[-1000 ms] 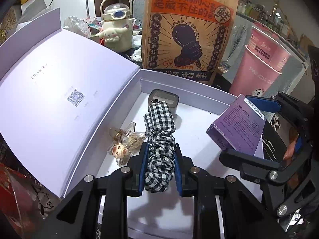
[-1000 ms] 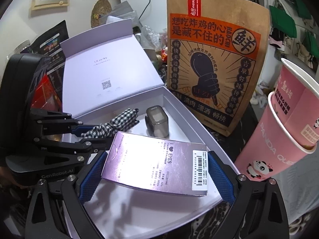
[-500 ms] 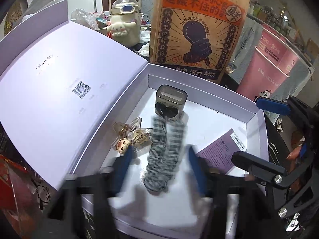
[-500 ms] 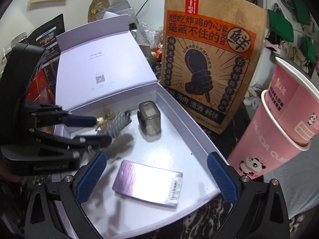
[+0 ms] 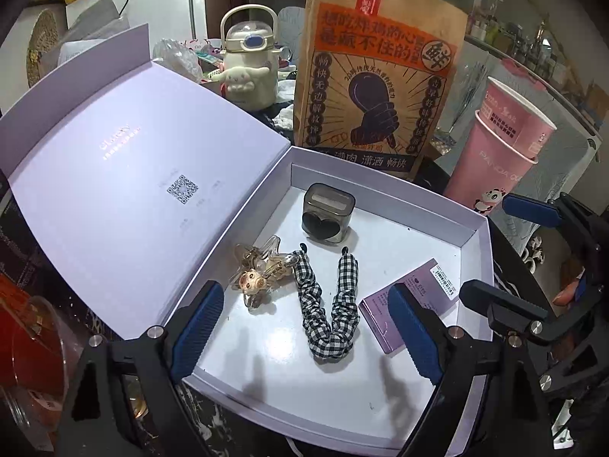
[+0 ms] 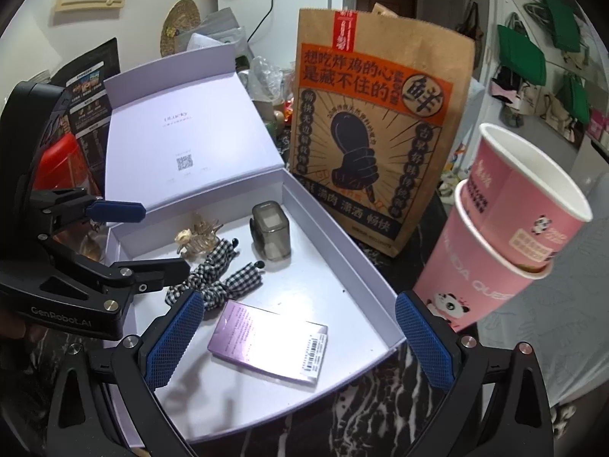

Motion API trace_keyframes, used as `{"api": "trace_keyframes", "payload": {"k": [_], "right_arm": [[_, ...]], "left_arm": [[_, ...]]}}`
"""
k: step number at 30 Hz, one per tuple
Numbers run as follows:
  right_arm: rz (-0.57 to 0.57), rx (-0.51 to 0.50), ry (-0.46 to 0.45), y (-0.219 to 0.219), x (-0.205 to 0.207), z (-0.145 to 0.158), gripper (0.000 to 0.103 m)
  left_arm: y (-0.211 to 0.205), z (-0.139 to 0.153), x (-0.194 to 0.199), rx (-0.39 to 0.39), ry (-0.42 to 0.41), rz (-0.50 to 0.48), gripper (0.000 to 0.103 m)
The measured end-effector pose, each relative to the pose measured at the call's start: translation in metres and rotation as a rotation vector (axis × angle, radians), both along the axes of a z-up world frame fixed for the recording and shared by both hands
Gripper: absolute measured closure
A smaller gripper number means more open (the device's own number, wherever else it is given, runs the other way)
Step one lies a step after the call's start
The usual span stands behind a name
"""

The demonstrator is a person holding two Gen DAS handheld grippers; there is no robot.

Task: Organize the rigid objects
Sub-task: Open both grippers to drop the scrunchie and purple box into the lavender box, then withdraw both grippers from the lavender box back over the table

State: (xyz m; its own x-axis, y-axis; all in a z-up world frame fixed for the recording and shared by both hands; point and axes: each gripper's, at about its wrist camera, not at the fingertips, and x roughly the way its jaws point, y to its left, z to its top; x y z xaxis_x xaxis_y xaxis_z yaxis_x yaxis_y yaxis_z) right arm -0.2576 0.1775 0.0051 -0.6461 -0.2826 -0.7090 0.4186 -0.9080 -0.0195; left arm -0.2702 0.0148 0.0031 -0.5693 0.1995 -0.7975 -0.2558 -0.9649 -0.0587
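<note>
A cluttered domestic room: a black, white-veined marble tabletop (image 6: 365,388) carries the landmark for this legend, an open white cardboard gift box (image 5: 384,184), its hinged lid (image 5: 125,175) folded back to the left. Places below are given relative to that box.

Left of the box, a red translucent container (image 5: 23,327) sits at the table edge. Behind it stand a cream character kettle with a loop handle (image 5: 249,64) and a tall brown paper take-away bag printed in orange and black (image 6: 377,129); to its right, two stacked pink paper cups with panda print (image 6: 510,236). A white refrigerator (image 6: 289,3) and green tote bags (image 6: 521,57) hang further back.

Inside the box, left to right in the left wrist view: a clear star-shaped keychain with a small pig charm (image 5: 259,270), a black-and-white gingham fabric headband (image 5: 329,304) lying in a V, a smoky translucent case with a black heart (image 5: 328,218) toward the rear wall, and a flat lilac carton with a barcode label (image 5: 409,306) near the right wall.

I hold my left gripper (image 5: 304,327) and right gripper (image 6: 297,339) above the near edge of the box, each with fingers spread wide and holding nothing.

I judge the task nearly complete: four items rest inside, none in transit. What remains, if anything, is tidying their spacing or closing the lid; I see no further loose item plainly awaiting packing.
</note>
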Motion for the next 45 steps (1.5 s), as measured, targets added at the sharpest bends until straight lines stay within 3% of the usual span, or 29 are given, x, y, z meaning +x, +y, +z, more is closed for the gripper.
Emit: {"api": "trace_keyframes", "payload": {"k": [11,28,45], "right_arm": [[-0.016,-0.005,0.05,0.005,0.021,0.024,0.001],[-0.003,-0.026,0.14,0.002,0.075,0.063,0.001],[-0.015,-0.046,0.17,0.006,0.123,0.083,0.001]], "left_arm": [[-0.001,0.021,0.01,-0.005,0.056,0.018,0.014],[-0.015,0.066,0.068,-0.008,0.158,0.062,0.014],[-0.021,0.087,0.123,-0.002,0.219,0.064,0.014]]}}
